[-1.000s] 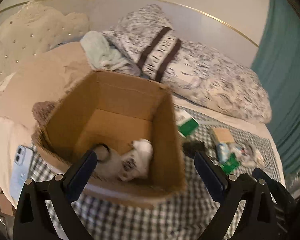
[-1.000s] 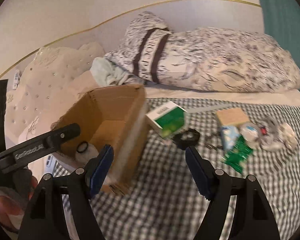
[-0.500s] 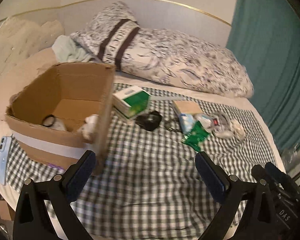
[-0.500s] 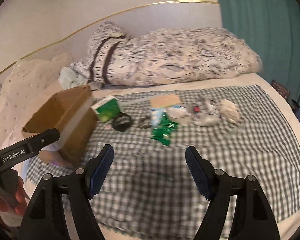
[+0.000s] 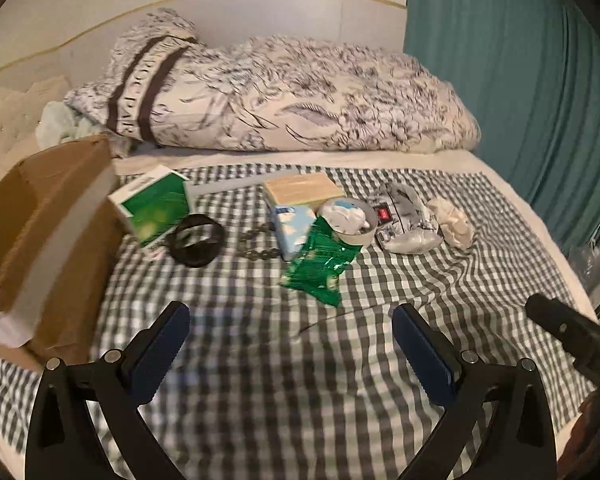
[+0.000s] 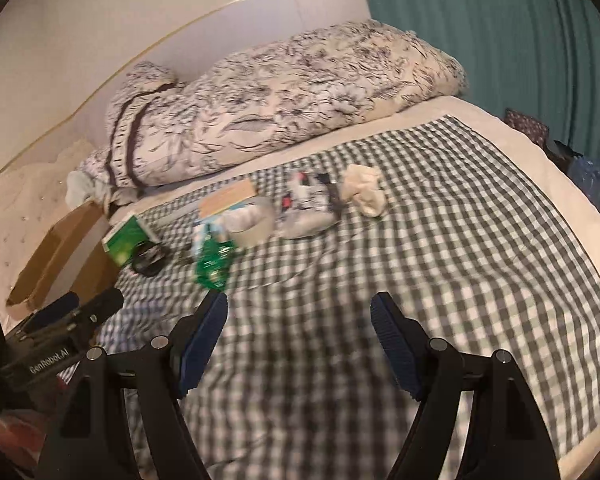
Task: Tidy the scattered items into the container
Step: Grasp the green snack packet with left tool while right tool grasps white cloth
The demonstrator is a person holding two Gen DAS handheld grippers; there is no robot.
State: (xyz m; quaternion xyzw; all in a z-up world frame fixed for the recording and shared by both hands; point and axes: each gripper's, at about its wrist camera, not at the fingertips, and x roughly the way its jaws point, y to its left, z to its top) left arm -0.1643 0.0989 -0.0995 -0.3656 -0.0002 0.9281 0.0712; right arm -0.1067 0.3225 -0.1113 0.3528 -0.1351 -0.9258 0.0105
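- Grippers nearest the viewer: the left gripper (image 5: 290,338) and the right gripper (image 6: 298,334) both hang over bare gingham with blue-padded fingers spread wide apart, holding nothing.
- Checked bedspread (image 5: 260,360), grey and white, covers the bed beneath them.
- Green foil packet (image 5: 320,262) lies closest among the scattered items, touching a tissue pack (image 5: 292,226) and a tape roll (image 5: 350,218).
- Black strap (image 5: 196,240) curls just beside a green-and-white box (image 5: 154,204), which leans against the cardboard box (image 5: 48,236) at far left.
- Clear plastic bag (image 5: 404,220) and a cream cloth wad (image 5: 454,222) lie to the right.
- Tan flat box (image 5: 304,190) sits behind the tape roll.
- Floral pillow (image 5: 300,100) lies farthest, beside a teal curtain (image 5: 520,80).
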